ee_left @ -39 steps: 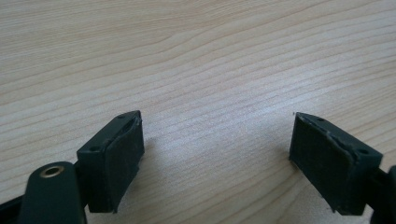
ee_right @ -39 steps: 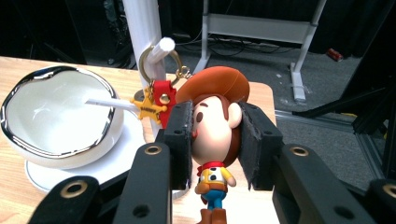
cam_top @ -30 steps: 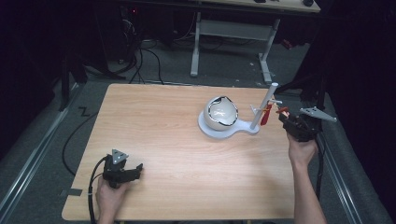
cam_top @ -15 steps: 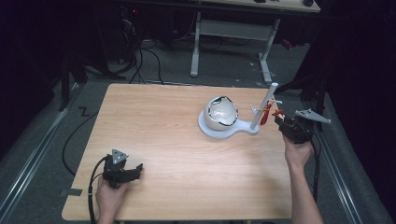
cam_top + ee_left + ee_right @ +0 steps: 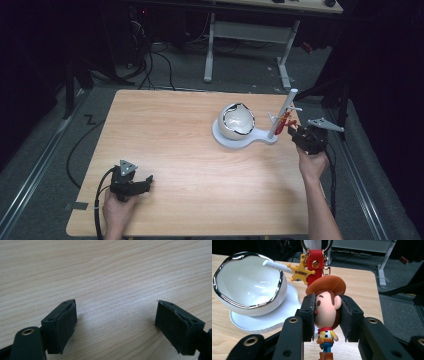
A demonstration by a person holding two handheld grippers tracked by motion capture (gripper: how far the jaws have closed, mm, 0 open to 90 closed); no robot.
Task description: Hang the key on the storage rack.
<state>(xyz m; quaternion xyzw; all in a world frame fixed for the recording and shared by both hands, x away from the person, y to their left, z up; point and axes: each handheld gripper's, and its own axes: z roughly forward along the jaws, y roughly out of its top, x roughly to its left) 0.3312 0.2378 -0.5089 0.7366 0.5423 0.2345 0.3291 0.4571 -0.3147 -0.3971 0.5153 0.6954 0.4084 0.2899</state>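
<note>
A: What sits between the right gripper [image 5: 327, 315]'s pads?

B: The cowboy figure [image 5: 326, 315] of a keychain, its head clamped from both sides. It looks light, probably rubbery, so the head is a fair hold.

A: Which way does it run?

B: Long axis upright, boots below the pads, hat above. Past the hat a red strap [image 5: 314, 266] with a yellow star [image 5: 300, 272] goes up to rings on the white stand [image 5: 281, 115]. Beyond the left pad sits the white bowl [image 5: 249, 287].

A: And the left gripper [image 5: 116, 322]?

B: Released, pads wide apart over bare table [image 5: 105, 272].
</note>
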